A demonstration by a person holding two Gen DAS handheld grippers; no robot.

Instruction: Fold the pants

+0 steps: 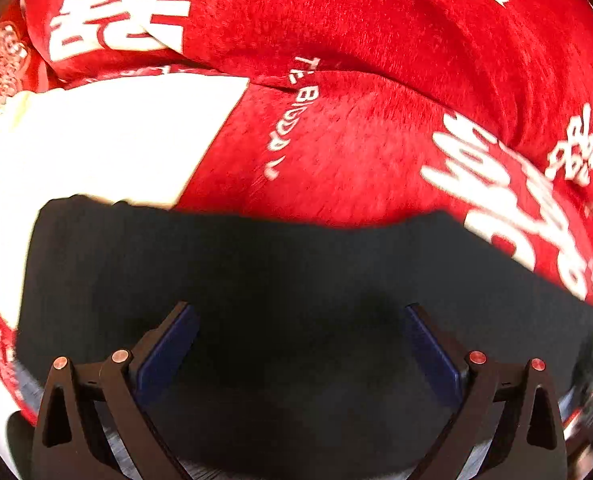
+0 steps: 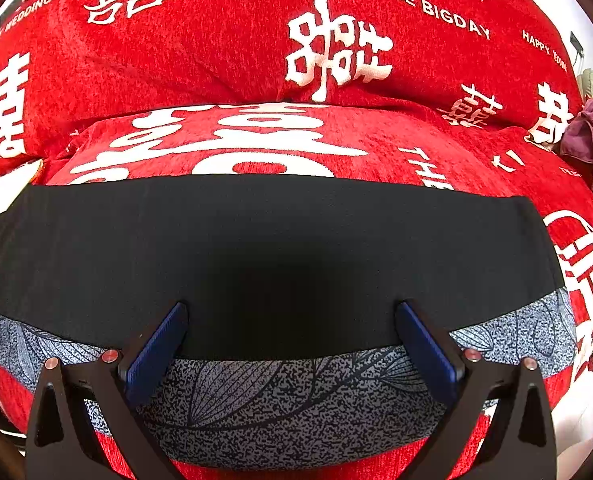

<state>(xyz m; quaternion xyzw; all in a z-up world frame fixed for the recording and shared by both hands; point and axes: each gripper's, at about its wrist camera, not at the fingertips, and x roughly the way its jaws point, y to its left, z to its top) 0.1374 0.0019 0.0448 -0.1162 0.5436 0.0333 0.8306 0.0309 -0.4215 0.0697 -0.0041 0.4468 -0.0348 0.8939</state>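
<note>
Black pants (image 2: 264, 240) lie flat just ahead of your right hand-held gripper (image 2: 292, 328), whose blue fingers (image 2: 156, 344) spread wide, holding nothing. Your left hand-held gripper (image 1: 300, 340) hovers over the same cloth, equally spread and empty. Lower both onto one edge, pinch together, and lift evenly. Beneath lie a grey leaf-patterned band (image 2: 280, 408) and a red bedspread (image 2: 224, 56) with white characters.

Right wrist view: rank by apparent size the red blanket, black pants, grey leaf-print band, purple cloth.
1. red blanket
2. black pants
3. grey leaf-print band, though it is nearest the camera, which inflates it
4. purple cloth, partly cut off at the edge
</note>
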